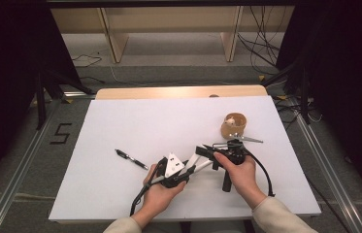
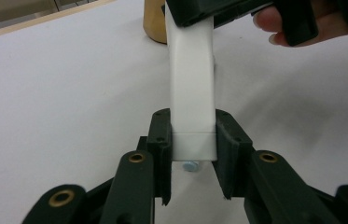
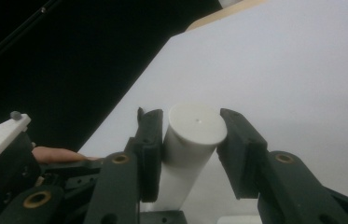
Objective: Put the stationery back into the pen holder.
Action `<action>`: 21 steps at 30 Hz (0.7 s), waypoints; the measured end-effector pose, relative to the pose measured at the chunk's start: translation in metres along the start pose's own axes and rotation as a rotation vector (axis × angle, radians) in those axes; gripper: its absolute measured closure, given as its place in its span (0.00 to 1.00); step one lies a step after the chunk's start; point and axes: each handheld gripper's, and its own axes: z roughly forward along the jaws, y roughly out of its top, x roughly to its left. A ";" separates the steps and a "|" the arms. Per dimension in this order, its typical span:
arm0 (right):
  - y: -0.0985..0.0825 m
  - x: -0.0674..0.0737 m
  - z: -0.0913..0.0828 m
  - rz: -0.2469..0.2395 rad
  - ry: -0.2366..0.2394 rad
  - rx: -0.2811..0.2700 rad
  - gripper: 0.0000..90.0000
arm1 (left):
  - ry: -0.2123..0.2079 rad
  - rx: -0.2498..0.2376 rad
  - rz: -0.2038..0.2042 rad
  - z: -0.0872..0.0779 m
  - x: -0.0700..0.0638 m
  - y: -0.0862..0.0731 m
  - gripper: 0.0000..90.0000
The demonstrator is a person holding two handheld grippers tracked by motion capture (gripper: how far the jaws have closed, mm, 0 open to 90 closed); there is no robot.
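Object: white tube [image 2: 192, 88], stiff, smooth, likely light and slippery.
Left gripper [image 2: 192, 154]: jaws pinching tube's crimped end.
Right gripper [image 3: 192, 154]: jaws clasping round cap [image 3: 197, 123].
Hold: flat end, firmly.

Left half of the white table [image 1: 120, 121] is wide open apart from a black pen [image 1: 131, 159] (easy to skirt). On the right, a wooden cup [image 1: 233, 127] and what looks like a metal tool [image 1: 246, 139] crowd the right gripper [image 1: 206, 150].
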 end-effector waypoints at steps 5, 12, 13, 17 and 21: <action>0.002 0.007 -0.001 -0.054 0.007 -0.011 0.72 | -0.014 0.004 0.014 0.000 0.000 0.001 0.74; 0.008 0.009 -0.006 -0.127 -0.032 -0.029 0.72 | -0.019 0.019 0.034 -0.012 0.004 0.003 0.56; 0.009 0.009 -0.007 -0.139 -0.043 -0.030 0.72 | -0.015 0.026 0.045 -0.015 0.005 0.004 0.54; 0.017 0.010 -0.013 -0.174 -0.076 -0.051 0.72 | 0.003 0.060 0.062 -0.027 0.011 0.003 0.44; 0.025 0.007 -0.020 -0.199 -0.106 -0.080 0.72 | 0.047 0.094 0.059 -0.038 0.020 0.001 0.37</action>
